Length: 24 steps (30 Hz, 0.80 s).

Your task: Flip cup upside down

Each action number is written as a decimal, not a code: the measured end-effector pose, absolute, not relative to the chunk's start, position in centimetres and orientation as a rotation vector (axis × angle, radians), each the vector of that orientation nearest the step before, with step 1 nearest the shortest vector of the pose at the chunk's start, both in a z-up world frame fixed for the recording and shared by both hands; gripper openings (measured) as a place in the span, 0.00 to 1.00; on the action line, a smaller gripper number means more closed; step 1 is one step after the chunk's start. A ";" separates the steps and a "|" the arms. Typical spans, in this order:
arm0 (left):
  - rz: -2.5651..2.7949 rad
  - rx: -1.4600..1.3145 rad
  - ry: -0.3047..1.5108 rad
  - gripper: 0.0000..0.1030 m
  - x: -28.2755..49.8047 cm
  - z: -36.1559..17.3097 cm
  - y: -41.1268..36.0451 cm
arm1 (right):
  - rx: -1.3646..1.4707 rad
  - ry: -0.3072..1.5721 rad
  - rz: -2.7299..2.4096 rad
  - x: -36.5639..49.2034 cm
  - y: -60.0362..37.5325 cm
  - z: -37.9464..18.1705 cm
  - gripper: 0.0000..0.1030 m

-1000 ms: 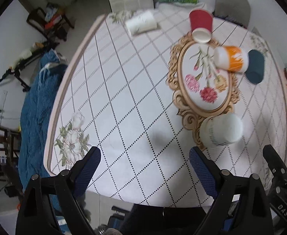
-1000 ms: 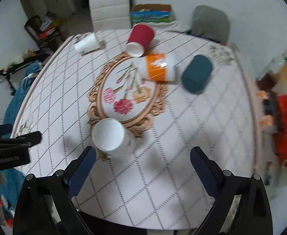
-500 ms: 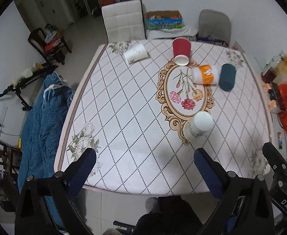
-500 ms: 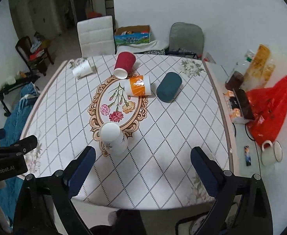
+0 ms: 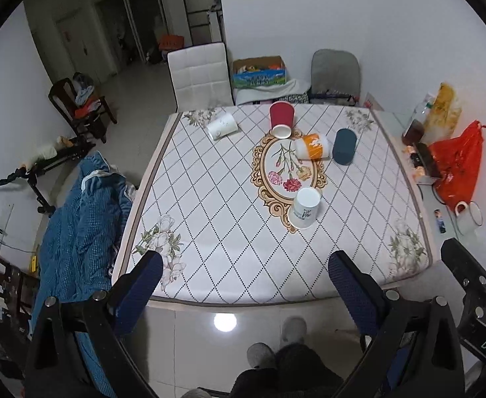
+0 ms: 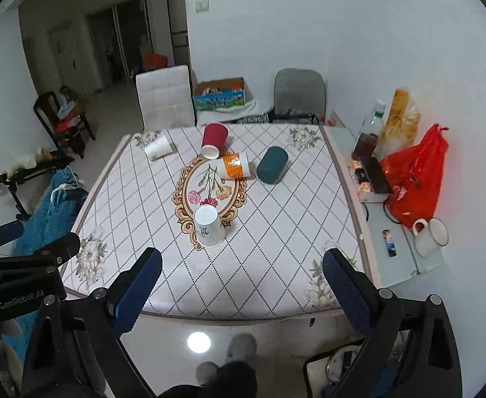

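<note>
White cup (image 5: 305, 207) stands upside down, rim on the cloth, at the near end of the gold oval (image 5: 287, 172) in the middle of the table (image 5: 210, 232). Same cup (image 6: 208, 226) in the right view. Left gripper (image 5: 244, 277) well back from the near table edge, fingers wide, nothing between them. Right gripper (image 6: 241, 273) likewise back, fingers wide, empty. Four other cups lie on their sides at the far end: red cup (image 5: 281, 119), orange cup (image 5: 312, 146), teal cup (image 5: 344, 146), small white cup (image 5: 222, 126) near the far left corner. Red bag (image 6: 415, 179) and mug (image 6: 430, 235) on the side shelf to the right.
</note>
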<state>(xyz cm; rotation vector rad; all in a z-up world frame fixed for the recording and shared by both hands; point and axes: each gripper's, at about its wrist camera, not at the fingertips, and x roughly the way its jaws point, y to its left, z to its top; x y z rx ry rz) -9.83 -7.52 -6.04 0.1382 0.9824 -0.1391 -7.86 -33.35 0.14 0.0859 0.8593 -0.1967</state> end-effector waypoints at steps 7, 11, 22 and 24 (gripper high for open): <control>-0.128 0.112 0.938 0.99 -12.8 -3.7 -6.8 | 0.079 0.821 -0.172 -11.6 -32.7 3.4 0.96; -0.125 0.097 0.921 0.99 -14.1 -2.4 -6.7 | 0.078 0.808 -0.152 -12.7 -32.7 4.9 0.97; -0.109 0.084 0.886 0.99 -15.6 -0.9 -6.5 | 0.053 0.772 -0.139 -13.6 -33.0 7.3 0.97; -0.108 0.083 0.887 0.99 -15.8 -0.9 -6.5 | 0.050 0.773 -0.138 -13.7 -33.0 7.4 0.97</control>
